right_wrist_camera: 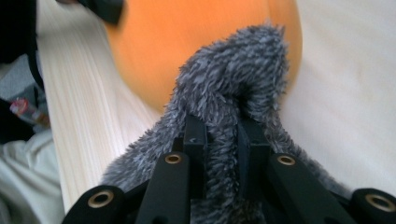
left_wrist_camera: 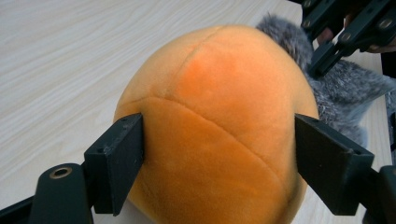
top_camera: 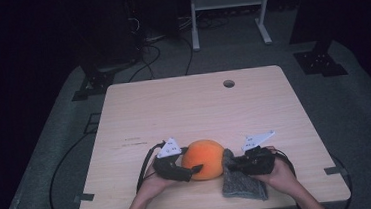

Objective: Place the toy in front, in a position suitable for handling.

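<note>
Orange plush ball (top_camera: pixel 204 158) near the worktop's (top_camera: pixel 193 104) front edge, grey fuzzy cloth (top_camera: pixel 243 182) pinched beside it.
Left gripper (left_wrist_camera: pixel 219 154) is released: its jaws flank the ball, at most brushing it on one side and clear on the other. Right gripper (right_wrist_camera: pixel 219 135) is clenched on a fold of the cloth, which lies against the ball's right side. To wipe well, I judge, steady the ball first with a soft squeeze, then drag the cloth over its top without letting the fold slip.

orange plush ball (top_camera: pixel 203 158): 1 | grey fuzzy cloth (top_camera: pixel 242 183): 1 | table (top_camera: pixel 189 109): 1
</note>
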A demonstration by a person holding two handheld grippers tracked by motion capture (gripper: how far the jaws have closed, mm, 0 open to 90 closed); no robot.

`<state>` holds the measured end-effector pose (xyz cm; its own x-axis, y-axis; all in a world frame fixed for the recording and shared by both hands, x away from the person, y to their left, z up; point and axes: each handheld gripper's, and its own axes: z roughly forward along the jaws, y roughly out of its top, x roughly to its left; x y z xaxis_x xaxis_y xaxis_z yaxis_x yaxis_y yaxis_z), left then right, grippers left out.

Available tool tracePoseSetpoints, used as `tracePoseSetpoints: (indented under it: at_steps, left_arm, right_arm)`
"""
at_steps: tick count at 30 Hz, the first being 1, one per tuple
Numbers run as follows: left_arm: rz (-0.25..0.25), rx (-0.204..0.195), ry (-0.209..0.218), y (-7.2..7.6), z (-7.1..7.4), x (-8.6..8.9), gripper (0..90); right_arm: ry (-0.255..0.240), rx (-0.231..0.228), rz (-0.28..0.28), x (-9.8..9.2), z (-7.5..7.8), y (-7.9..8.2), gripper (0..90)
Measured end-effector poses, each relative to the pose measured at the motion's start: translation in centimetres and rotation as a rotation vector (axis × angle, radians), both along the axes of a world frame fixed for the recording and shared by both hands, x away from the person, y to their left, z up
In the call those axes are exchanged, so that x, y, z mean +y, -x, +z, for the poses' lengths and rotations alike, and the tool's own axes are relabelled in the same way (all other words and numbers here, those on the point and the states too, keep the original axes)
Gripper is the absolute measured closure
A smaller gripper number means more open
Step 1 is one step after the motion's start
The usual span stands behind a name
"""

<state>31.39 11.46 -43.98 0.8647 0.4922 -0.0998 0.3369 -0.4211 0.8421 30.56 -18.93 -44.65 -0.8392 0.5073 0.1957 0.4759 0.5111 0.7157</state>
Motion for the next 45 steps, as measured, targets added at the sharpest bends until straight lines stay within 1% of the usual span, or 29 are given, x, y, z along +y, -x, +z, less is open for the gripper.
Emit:
tracePoseSetpoints:
  at_steps: [2,3,5,8,9,10,11,13,14,16,17,18,19,21,23,24,25,26,27,29,31,34,35,37,38,39,41,43,45]
  left_arm:
    - [-0.001,0.006,0.003,0.0,-0.1,0.2,19.9]
    - [-0.001,0.011,0.002,-0.1,-0.1,0.3,19.8]
    - [0.002,0.013,0.012,-0.1,-0.3,0.5,19.6]
    - [0.004,0.008,0.026,0.0,-0.6,0.4,19.4]
    - [0.006,0.008,0.022,0.0,-0.7,0.4,19.4]
    - [0.007,0.011,0.02,-0.1,-0.6,0.4,19.3]
    - [0.006,0.012,0.018,-0.1,-0.6,0.5,19.3]
    - [0.001,0.009,0.013,-0.1,-0.6,0.6,19.4]
    - [-0.002,0.006,0.011,-0.1,-0.6,0.5,19.4]
    - [-0.006,0.003,0.006,-0.1,-0.6,0.5,19.4]
    - [-0.008,0.003,0.005,-0.1,-0.6,0.5,19.4]
    - [-0.009,0.003,0.005,-0.1,-0.6,0.5,19.4]
    - [-0.012,0.001,0.0,0.0,-0.6,0.6,19.4]
    - [-0.025,-0.018,-0.015,0.2,-0.5,0.4,19.6]
    - [-0.04,-0.041,-0.029,0.4,-0.5,0.1,19.7]
    - [-0.046,-0.052,-0.034,0.5,-0.5,-0.1,19.7]
    - [-0.051,-0.059,-0.044,0.6,-0.5,-0.1,19.7]
    - [-0.056,-0.062,-0.045,0.6,-0.5,-0.1,19.7]
    - [-0.061,-0.064,-0.046,0.6,-0.5,0.0,19.7]
    - [-0.07,-0.07,-0.05,0.7,-0.5,-0.1,19.7]
    - [-0.064,-0.062,-0.044,0.6,-0.5,-0.1,19.6]
    - [-0.064,-0.065,-0.051,0.6,-0.4,0.0,19.6]
    - [-0.064,-0.072,-0.058,0.7,-0.3,-0.1,19.6]
    - [-0.066,-0.088,-0.067,0.9,-0.2,-0.4,19.7]
    - [-0.067,-0.099,-0.066,1.0,-0.2,-0.6,20.0]
    - [-0.068,-0.105,-0.073,1.1,-0.2,-0.7,20.4]
    - [-0.073,-0.121,-0.087,1.2,0.0,-0.9,21.1]
    - [-0.085,-0.145,-0.107,1.5,0.1,-1.1,21.3]
    - [-0.089,-0.161,-0.123,1.6,0.2,-1.3,21.8]
  right_arm:
    - [-0.004,0.025,-0.002,-0.3,-0.4,-0.1,76.0]
    - [-0.003,0.022,-0.005,-0.4,-0.2,-0.1,76.1]
    - [-0.027,-0.004,-0.013,-0.4,0.4,0.0,76.3]
    - [-0.109,-0.057,-0.022,0.1,1.8,0.1,76.3]
    - [-0.125,-0.066,-0.026,0.3,2.1,0.0,76.2]
    - [-0.128,-0.068,-0.024,0.5,2.2,-0.2,76.1]
    - [-0.124,-0.066,-0.023,0.7,2.1,-0.3,76.1]
    - [-0.128,-0.038,-0.028,0.5,1.5,-0.6,76.2]
    - [-0.118,-0.024,-0.033,0.4,1.2,-0.7,76.1]
    - [-0.089,0.003,-0.046,0.0,0.5,-0.8,76.1]
    - [-0.064,0.019,-0.053,-0.3,0.1,-0.8,76.1]
    - [-0.039,0.025,-0.064,-0.5,-0.1,-0.8,76.2]
    - [-0.03,0.026,-0.064,-0.7,-0.2,-0.8,76.2]
    - [-0.084,0.014,-0.07,-1.2,0.5,-0.7,76.2]
    - [-0.164,-0.024,-0.069,-1.2,1.9,-0.7,76.1]
    - [-0.192,-0.042,-0.063,-1.0,2.5,-0.7,75.9]
    - [-0.201,-0.05,-0.057,-0.8,2.8,-0.7,75.8]
    - [-0.192,-0.052,-0.051,-0.5,2.8,-0.8,75.7]
    - [-0.175,-0.043,-0.05,-0.2,2.3,-0.9,75.8]
    - [-0.148,0.006,-0.047,0.0,1.1,-1.2,75.8]
    - [-0.144,0.048,-0.053,-0.4,0.5,-1.4,76.0]
    - [-0.075,0.064,-0.073,-0.9,-0.2,-1.2,76.4]
    - [-0.077,0.054,-0.07,-1.1,-0.1,-1.1,76.5]
    - [-0.114,0.018,-0.075,-1.2,1.0,-0.7,76.4]
    - [-0.15,-0.012,-0.065,-1.0,1.9,-0.5,76.2]
    - [-0.173,-0.051,-0.054,-0.6,2.8,-0.3,76.0]
    - [-0.19,-0.086,-0.039,-0.2,3.5,-0.1,75.6]
    - [-0.186,-0.093,-0.025,0.3,3.6,-0.1,75.5]
    - [-0.153,-0.069,-0.024,0.6,2.6,-0.3,75.9]
